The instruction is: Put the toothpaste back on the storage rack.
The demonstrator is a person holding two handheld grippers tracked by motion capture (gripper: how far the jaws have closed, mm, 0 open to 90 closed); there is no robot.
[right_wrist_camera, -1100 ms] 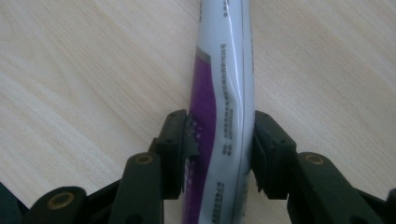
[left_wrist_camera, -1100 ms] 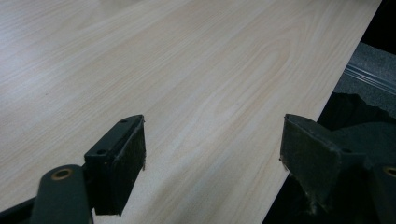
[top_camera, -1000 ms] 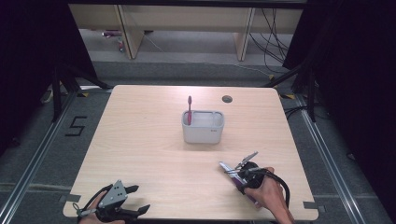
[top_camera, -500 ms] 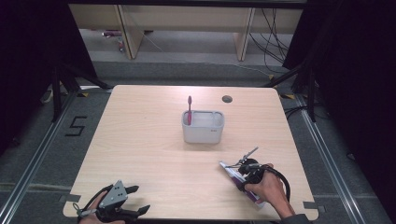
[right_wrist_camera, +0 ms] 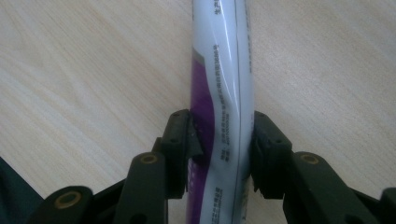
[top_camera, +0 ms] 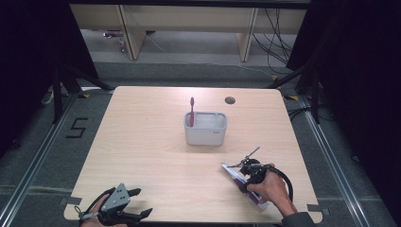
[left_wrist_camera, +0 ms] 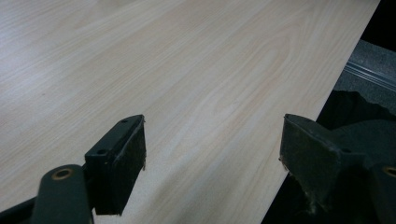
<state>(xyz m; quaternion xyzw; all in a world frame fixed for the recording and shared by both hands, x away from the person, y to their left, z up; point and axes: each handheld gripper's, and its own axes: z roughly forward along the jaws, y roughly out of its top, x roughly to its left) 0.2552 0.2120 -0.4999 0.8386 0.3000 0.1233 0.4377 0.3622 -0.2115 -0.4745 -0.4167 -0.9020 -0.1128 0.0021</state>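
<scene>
A white and purple toothpaste tube (top_camera: 232, 171) lies on the wooden table (top_camera: 142, 142) near its front right. My right gripper (top_camera: 247, 177) points down over it, held by a hand. In the right gripper view the tube (right_wrist_camera: 222, 70) runs up between the jaws, and both pads press on its sides, so my right gripper (right_wrist_camera: 222, 140) is shut on it. My left gripper (top_camera: 142, 202) rests at the table's front left edge. Its jaws stand wide apart with nothing between them (left_wrist_camera: 212, 144).
A white rectangular holder (top_camera: 205, 135) stands at the table's middle with a red toothbrush (top_camera: 191, 111) upright in its left end. A round cable hole (top_camera: 230, 100) is at the back right. Dark floor lies past the table edge (left_wrist_camera: 364, 79).
The right hand has shifted slightly over the tube. The left gripper has stayed where it was.
</scene>
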